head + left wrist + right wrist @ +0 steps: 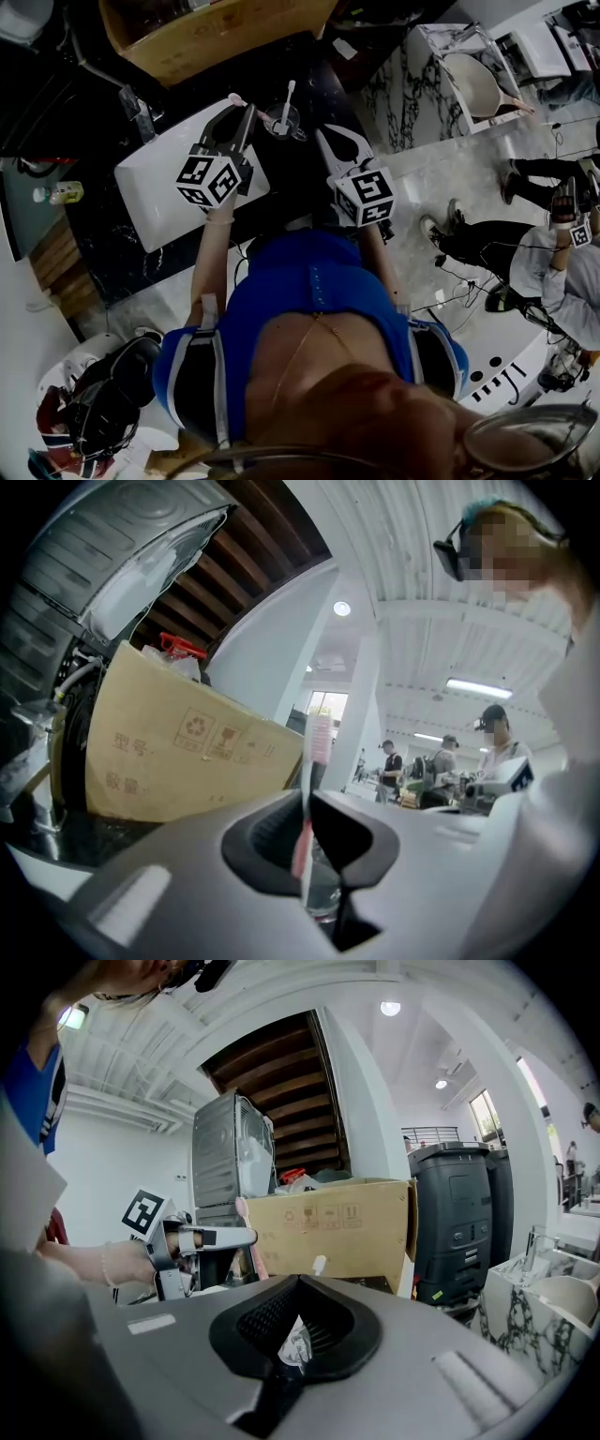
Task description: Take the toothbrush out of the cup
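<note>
A pink and white toothbrush (307, 827) stands upright between the jaws of my left gripper (307, 855), which is shut on its handle. Its bristle head (320, 738) rises above the jaws. In the head view the left gripper (242, 114) is just left of the clear glass cup (281, 124), and the pink toothbrush (237, 98) is clear of the cup. A white toothbrush (287, 101) stays in the cup. My right gripper (323, 139) is shut just right of the cup. The glass cup (295, 1344) shows right behind the right gripper (292, 1335); whether they touch I cannot tell.
A cardboard box (216, 33) stands behind the cup on the dark counter. A white board (159, 202) lies under the left gripper. A small bottle (58, 192) sits at the far left. Black bins (459, 1213) and a marble washstand (469, 80) are to the right, with people (553, 253) beyond.
</note>
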`<state>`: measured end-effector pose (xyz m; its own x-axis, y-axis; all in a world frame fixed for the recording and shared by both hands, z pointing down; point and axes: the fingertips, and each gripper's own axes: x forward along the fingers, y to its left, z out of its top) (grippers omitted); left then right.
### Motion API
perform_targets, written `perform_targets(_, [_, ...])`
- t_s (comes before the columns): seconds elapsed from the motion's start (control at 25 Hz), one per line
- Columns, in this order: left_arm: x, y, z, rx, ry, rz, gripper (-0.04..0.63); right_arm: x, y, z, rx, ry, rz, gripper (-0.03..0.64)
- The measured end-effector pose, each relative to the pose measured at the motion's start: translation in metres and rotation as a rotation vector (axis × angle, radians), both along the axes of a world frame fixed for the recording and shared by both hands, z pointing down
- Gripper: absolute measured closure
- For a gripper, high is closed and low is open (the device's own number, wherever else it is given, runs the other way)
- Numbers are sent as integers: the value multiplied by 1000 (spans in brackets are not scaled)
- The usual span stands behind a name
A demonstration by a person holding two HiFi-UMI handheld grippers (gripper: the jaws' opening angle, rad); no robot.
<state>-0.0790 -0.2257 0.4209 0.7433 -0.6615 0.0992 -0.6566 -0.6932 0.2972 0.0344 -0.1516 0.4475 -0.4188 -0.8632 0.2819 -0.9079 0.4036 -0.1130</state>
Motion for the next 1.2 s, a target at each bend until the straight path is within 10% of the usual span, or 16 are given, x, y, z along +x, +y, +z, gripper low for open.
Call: perform_targets(1.2, [-69,56,-24,3,17,-116,569,-33,-18,1,3,10,-113,614])
